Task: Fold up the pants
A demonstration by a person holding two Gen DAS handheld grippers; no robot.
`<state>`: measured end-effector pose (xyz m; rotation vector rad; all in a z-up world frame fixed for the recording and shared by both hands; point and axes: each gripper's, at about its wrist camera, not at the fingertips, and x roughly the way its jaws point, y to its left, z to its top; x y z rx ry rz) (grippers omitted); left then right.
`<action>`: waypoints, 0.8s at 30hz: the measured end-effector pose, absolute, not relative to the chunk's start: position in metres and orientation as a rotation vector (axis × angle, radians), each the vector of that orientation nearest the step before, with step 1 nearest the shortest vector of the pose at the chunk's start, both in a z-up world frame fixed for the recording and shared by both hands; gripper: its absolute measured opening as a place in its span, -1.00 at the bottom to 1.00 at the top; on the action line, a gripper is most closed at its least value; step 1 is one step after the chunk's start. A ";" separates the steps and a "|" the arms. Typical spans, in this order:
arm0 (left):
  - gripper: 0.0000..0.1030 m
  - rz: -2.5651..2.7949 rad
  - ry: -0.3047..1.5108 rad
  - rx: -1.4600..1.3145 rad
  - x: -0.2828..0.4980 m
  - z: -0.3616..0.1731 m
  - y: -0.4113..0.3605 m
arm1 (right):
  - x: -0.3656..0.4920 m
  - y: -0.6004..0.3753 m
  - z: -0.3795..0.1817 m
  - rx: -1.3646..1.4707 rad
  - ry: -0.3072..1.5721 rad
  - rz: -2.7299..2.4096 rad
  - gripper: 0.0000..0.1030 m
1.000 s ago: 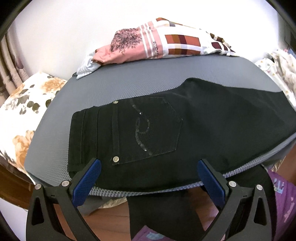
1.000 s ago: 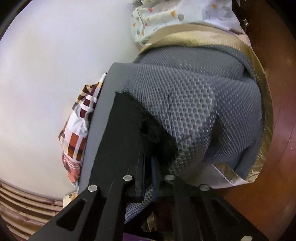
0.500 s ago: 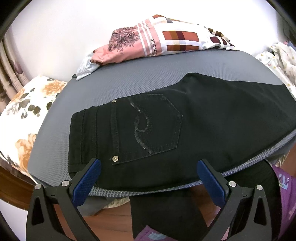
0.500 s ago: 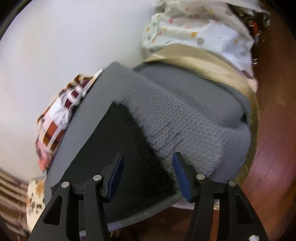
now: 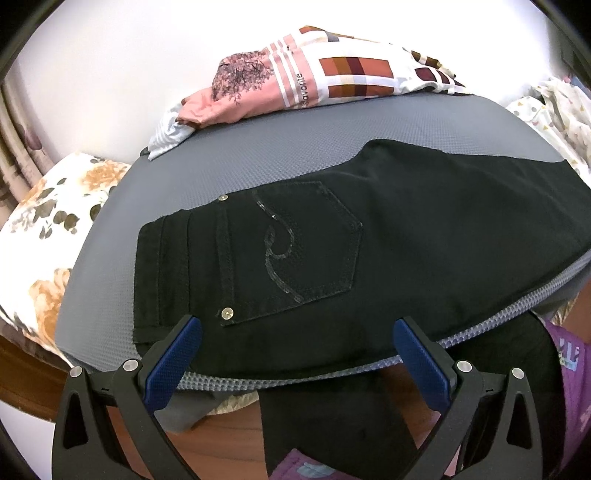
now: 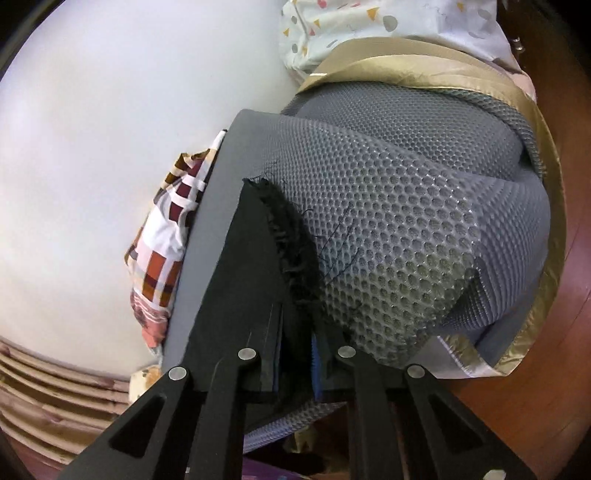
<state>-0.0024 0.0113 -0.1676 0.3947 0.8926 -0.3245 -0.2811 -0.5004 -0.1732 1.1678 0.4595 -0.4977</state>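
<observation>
Left wrist view shows my left hand-held gripper (image 5: 297,345) with its two blue pads wide apart and nothing between them. It hangs just over the near edge of the black pants (image 5: 388,254), close to the waistband. The pants lie flat on a grey mesh mat (image 5: 258,155), with the waistband to the left and the legs running off to the right. A back pocket (image 5: 295,254) with a curled sequin pattern faces up, and two metal rivets are at its left side. At the far side of the mat lies a folded pink and checked cloth (image 5: 314,81). A floral pillow (image 5: 40,240) is at the left, well apart from the pants.

From the right wrist view, my right hand-held gripper (image 6: 295,354) has its pads almost together, and the black fabric of the pants (image 6: 236,266) is pinched between them, near the frayed hem (image 6: 291,251). Loose threads from this hem lie on the mat (image 6: 388,206). I cannot tell whether the pads also catch the mat under it. Beyond the mat is a gold-trimmed cover (image 6: 417,62), and over it a white cloth with small coloured shapes (image 6: 369,29). The checked cloth (image 6: 162,251) shows at the left, beside the white wall (image 6: 92,129).
</observation>
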 end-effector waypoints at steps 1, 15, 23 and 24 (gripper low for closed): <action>0.99 -0.324 0.894 0.397 -0.003 -0.168 0.011 | -0.281 -0.502 -0.174 1.189 0.449 -0.489 -0.63; 0.99 -0.329 0.894 0.394 -0.001 -0.168 0.011 | -0.285 -0.505 -0.178 1.319 0.419 -0.458 -0.71; 0.99 -0.334 0.891 0.404 -0.003 -0.167 0.010 | -0.293 -0.508 -0.177 1.310 0.420 -0.505 -0.60; 0.99 -0.334 0.891 0.405 -0.003 -0.167 0.009 | -0.295 -0.509 -0.179 1.337 0.406 -0.481 -0.49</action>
